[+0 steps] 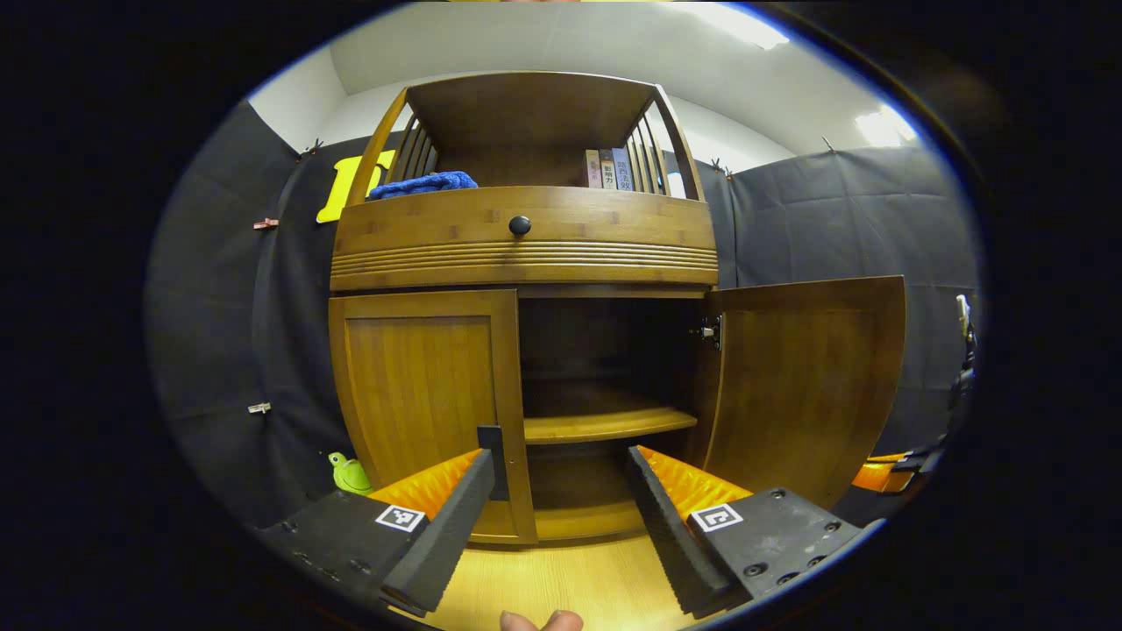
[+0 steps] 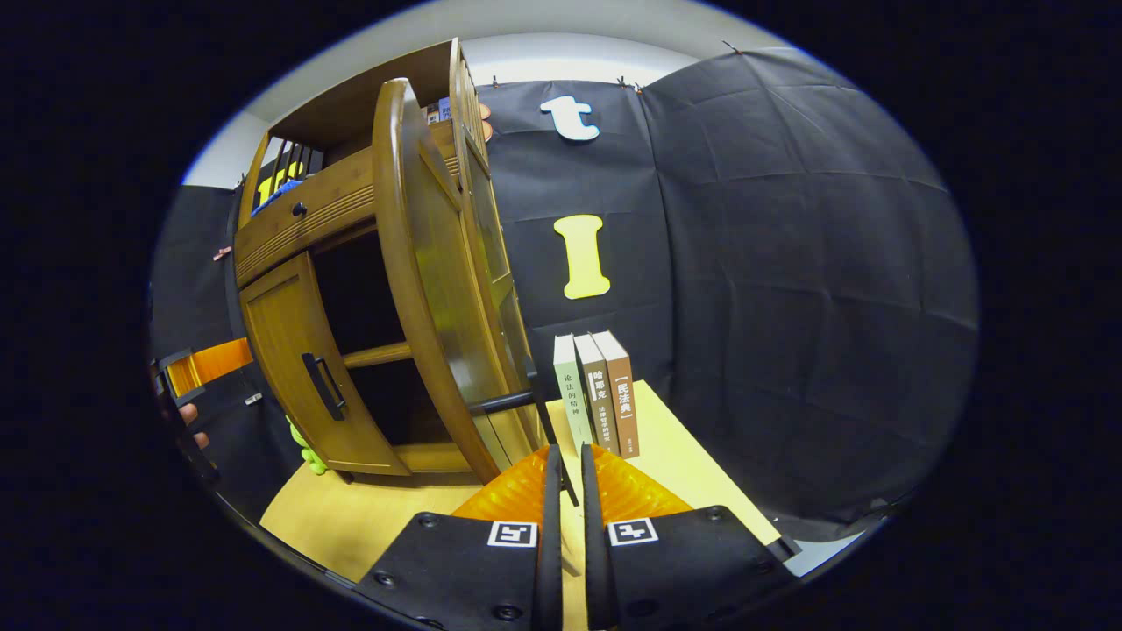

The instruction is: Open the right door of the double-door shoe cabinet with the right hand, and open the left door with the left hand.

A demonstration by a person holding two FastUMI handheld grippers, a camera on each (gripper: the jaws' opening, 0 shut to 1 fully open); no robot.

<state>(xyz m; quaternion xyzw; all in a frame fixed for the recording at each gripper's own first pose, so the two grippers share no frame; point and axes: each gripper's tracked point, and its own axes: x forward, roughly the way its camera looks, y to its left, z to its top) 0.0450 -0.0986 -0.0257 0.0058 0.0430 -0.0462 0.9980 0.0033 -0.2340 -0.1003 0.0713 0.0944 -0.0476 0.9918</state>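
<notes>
The wooden shoe cabinet (image 1: 526, 245) stands on a pale wooden table. Its left door (image 1: 421, 394) is closed, and the dark handle (image 1: 493, 447) sits at its inner edge. My left gripper (image 1: 557, 456) is open just in front, the handle lying close to its left finger (image 1: 456, 517). The right door (image 1: 806, 386) is swung wide open, baring the inner shelf (image 1: 605, 425). In the right gripper view the right door (image 2: 447, 289) is seen nearly edge-on. My right gripper (image 2: 565, 451) is shut on its dark handle (image 2: 508, 403).
Three books (image 2: 596, 394) stand on the table (image 2: 684, 447) right of the open door. A green toy (image 1: 351, 473) lies at the cabinet's left foot. Blue cloth (image 1: 421, 184) and books (image 1: 609, 168) sit on the top shelf, above a knobbed drawer (image 1: 520, 225).
</notes>
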